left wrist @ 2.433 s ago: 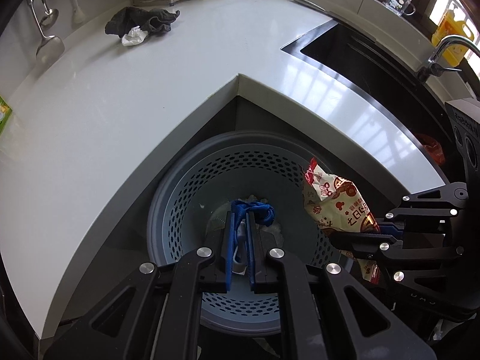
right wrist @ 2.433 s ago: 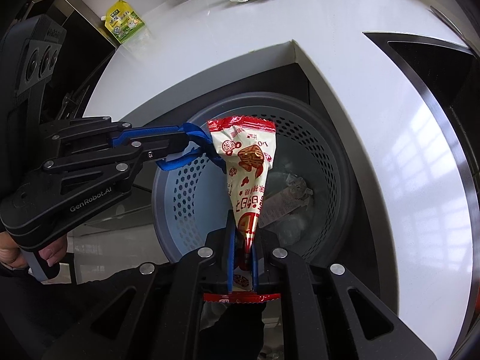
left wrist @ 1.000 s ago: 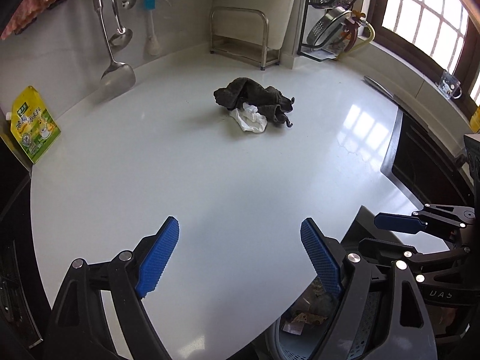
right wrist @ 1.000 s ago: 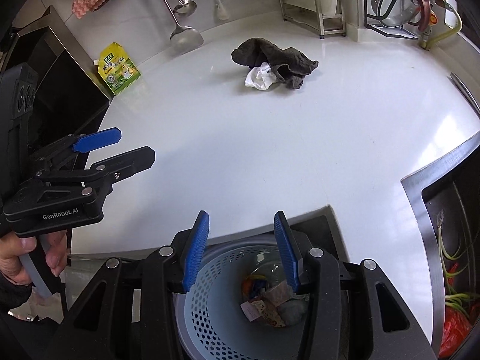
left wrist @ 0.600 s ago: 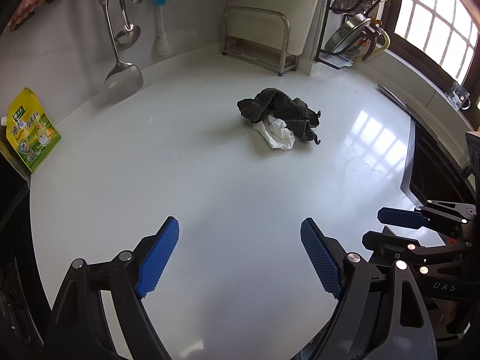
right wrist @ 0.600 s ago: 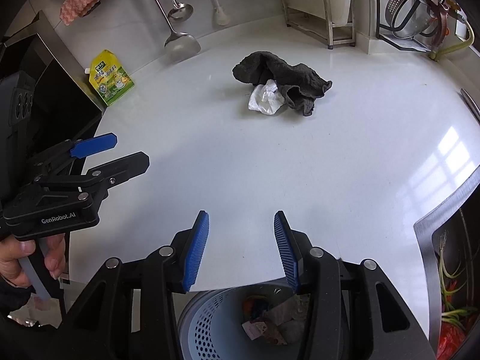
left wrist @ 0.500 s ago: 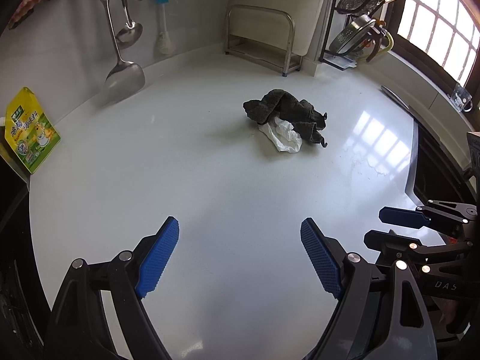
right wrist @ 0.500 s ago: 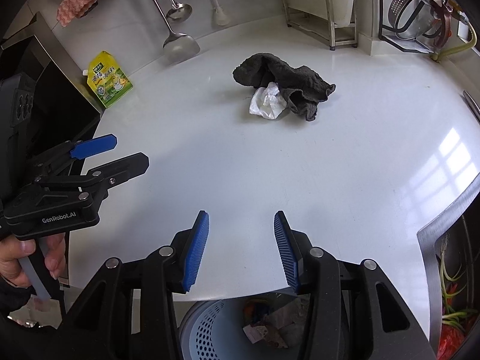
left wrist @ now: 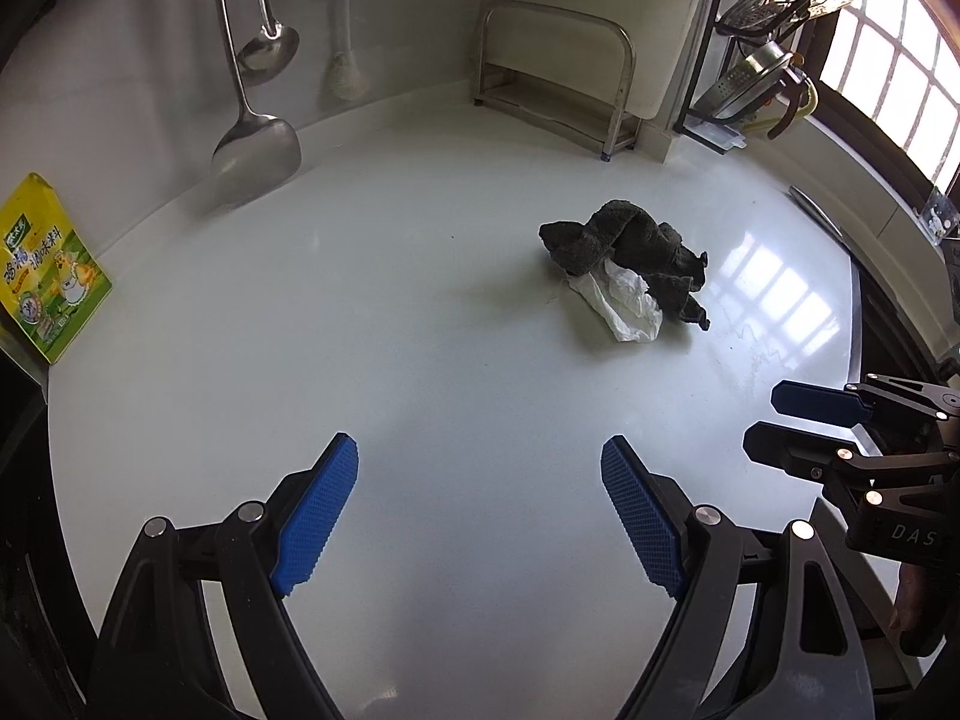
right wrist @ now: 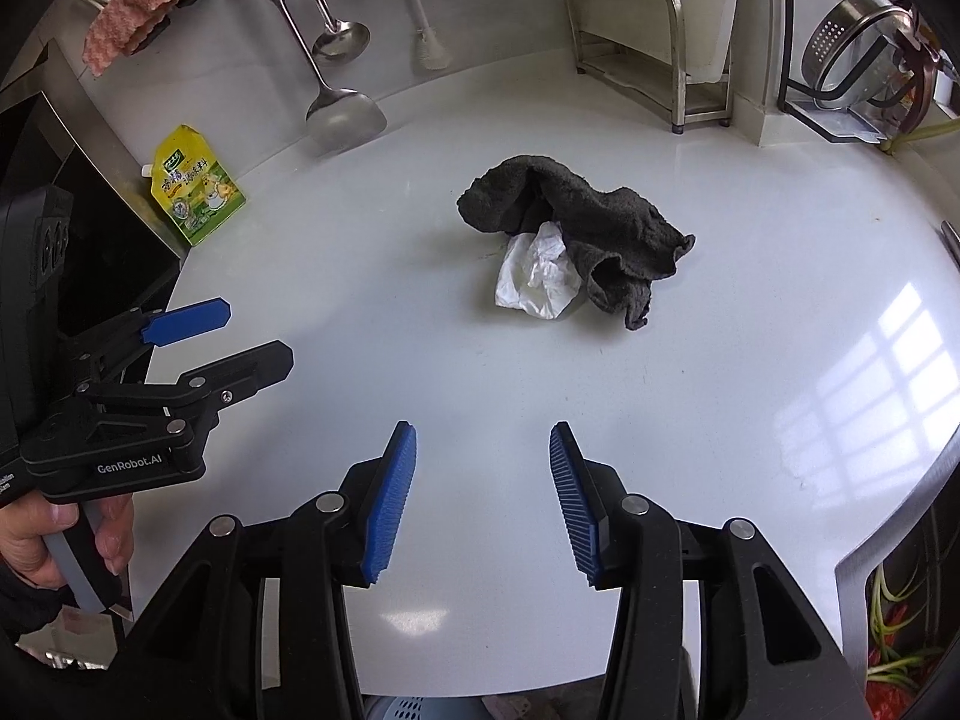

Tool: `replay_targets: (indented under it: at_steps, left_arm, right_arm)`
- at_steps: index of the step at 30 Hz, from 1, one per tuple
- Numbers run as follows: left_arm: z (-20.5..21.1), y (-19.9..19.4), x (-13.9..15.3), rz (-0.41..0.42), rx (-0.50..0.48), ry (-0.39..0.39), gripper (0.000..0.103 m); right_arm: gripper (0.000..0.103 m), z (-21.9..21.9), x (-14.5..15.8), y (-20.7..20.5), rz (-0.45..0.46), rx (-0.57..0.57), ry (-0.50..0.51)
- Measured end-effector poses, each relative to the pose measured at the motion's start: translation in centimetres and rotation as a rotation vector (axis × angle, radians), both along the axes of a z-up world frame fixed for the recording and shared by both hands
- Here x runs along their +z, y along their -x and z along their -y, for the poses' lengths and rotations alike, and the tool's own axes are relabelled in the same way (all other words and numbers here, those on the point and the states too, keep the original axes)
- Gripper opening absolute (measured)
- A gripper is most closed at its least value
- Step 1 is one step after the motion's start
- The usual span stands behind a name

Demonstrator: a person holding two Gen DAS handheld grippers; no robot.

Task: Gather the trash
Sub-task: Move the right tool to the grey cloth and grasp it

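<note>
A crumpled white paper scrap [left wrist: 621, 300] lies on the white counter [left wrist: 420, 360], partly under a dark grey rag [left wrist: 630, 246]. Both also show in the right wrist view, the paper [right wrist: 537, 273] in front of the rag [right wrist: 576, 222]. My left gripper [left wrist: 480, 516] is open and empty above the near counter, well short of the paper. My right gripper [right wrist: 483, 501] is open and empty, pointed at the paper from the near edge. The left gripper shows at left in the right wrist view [right wrist: 198, 336]; the right gripper shows at right in the left wrist view [left wrist: 798, 420].
A yellow-green seasoning pouch [right wrist: 195, 186] leans at the far left by a black appliance [right wrist: 66, 228]. Ladles and a spatula [right wrist: 345, 114] hang on the back wall. A metal rack [right wrist: 648, 42] and a dish rack [right wrist: 858, 54] stand at the back. The sink [right wrist: 900, 618] is at right. The bin's rim [right wrist: 408, 708] peeks in below.
Both grippers let go of their trash over the bin and opened. They then rose and moved forward over the counter, so the rag and paper appear closer.
</note>
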State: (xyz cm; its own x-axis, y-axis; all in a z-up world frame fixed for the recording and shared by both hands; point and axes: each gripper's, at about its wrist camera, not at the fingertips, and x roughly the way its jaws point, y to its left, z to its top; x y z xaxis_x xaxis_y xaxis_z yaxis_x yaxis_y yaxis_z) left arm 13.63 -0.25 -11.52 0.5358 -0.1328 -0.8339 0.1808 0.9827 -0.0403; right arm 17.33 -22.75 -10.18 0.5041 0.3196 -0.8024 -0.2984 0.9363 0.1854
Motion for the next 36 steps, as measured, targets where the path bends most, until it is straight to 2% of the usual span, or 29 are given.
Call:
replay_targets:
  at_steps: [11, 17, 23, 27, 28, 29, 30, 36]
  left_arm:
    - [-1.5, -2.1, -0.8, -0.022, 0.013, 0.014, 0.081]
    - [-2.3, -2.7, -1.3, -0.037, 0.024, 0.017, 0.081]
    - [-2.8, -3.2, -1.6, -0.044, 0.037, 0.016, 0.081]
    - [-2.7, -3.2, -1.8, -0.05, 0.04, 0.017, 0.081]
    - [-2.7, -3.2, -1.9, -0.053, 0.04, 0.017, 0.081]
    - [-2.6, -3.2, -2.0, -0.056, 0.04, 0.016, 0.081]
    - [-2.5, -3.2, -2.1, -0.059, 0.04, 0.015, 0.081]
    - [-1.8, -3.1, -2.7, -0.07, 0.035, 0.014, 0.081]
  right_arm:
    - [0.05, -0.3, 1.5, -5.9, 0.071, -0.027, 0.075]
    - [0.053, -1.0, 1.6, -9.3, 0.114, -0.045, 0.153]
    - [0.054, -2.1, 0.0, -12.6, 0.078, -0.007, 0.225]
    - [0.054, -1.6, -0.7, -14.1, 0.048, -0.017, 0.183]
    - [0.052, -1.4, -0.9, -14.4, 0.035, -0.021, 0.168]
    - [0.043, -1.2, -0.9, -14.6, 0.029, -0.025, 0.156]
    - [0.039, -0.9, -1.0, -14.7, 0.018, -0.027, 0.135]
    - [0.014, 0.9, -0.1, -14.1, 0.034, -0.066, 0.05]
